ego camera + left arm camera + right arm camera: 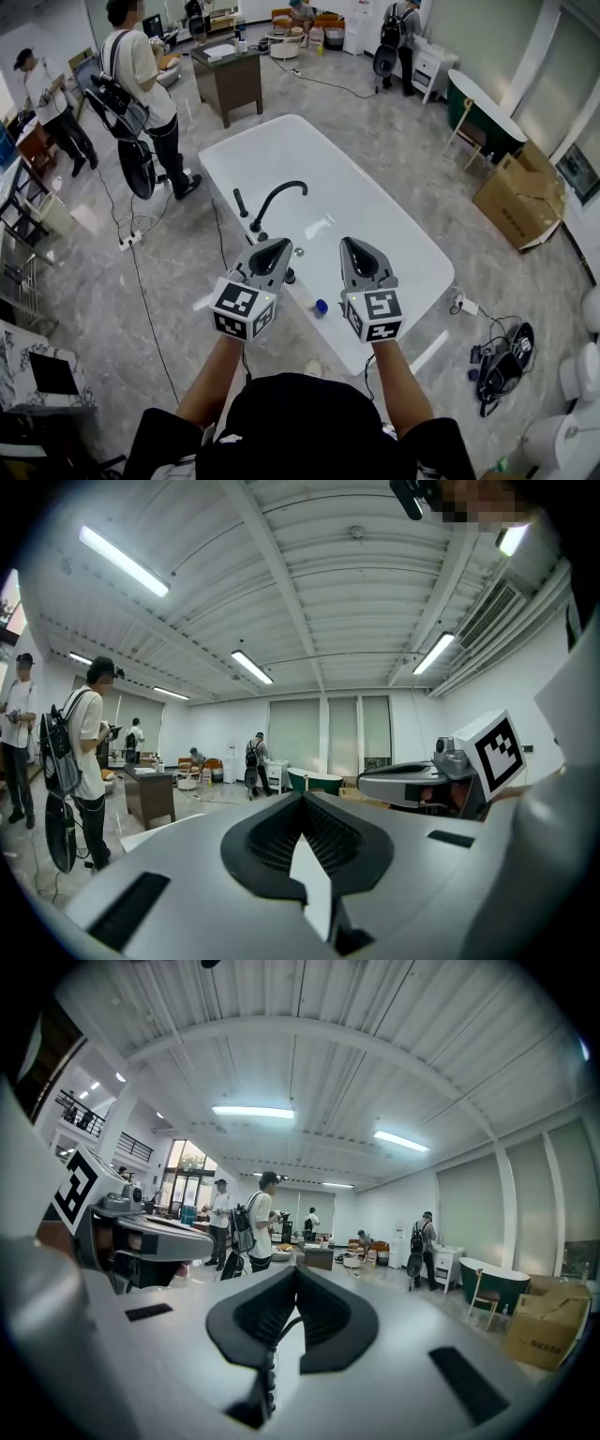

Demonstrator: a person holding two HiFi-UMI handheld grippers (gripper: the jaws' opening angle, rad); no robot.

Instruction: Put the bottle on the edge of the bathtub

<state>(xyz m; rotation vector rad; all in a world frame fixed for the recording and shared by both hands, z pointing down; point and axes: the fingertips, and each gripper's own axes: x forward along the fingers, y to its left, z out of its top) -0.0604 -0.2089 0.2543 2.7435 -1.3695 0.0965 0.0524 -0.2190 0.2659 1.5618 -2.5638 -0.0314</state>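
Observation:
A clear bottle (307,298) with a blue cap (321,307) lies on its side at the near end of the white bathtub (375,216), close to its left rim; whether it rests on the rim or inside, I cannot tell. A black curved faucet (277,199) rises from that rim. In the head view, my left gripper (282,244) is held above the bottle's left side, shut and empty. My right gripper (350,243) is held to the bottle's right, also shut and empty. Both gripper views look across the room over shut jaws, the left gripper (303,796) and the right gripper (296,1270).
A person with a backpack (141,84) stands at the tub's far left. A brown cabinet (230,80) stands beyond the tub. A cardboard box (520,202) and a dark green tub (487,112) stand at the right. Cables and a power strip (131,242) lie on the floor at the left, and more gear (502,361) lies at the right.

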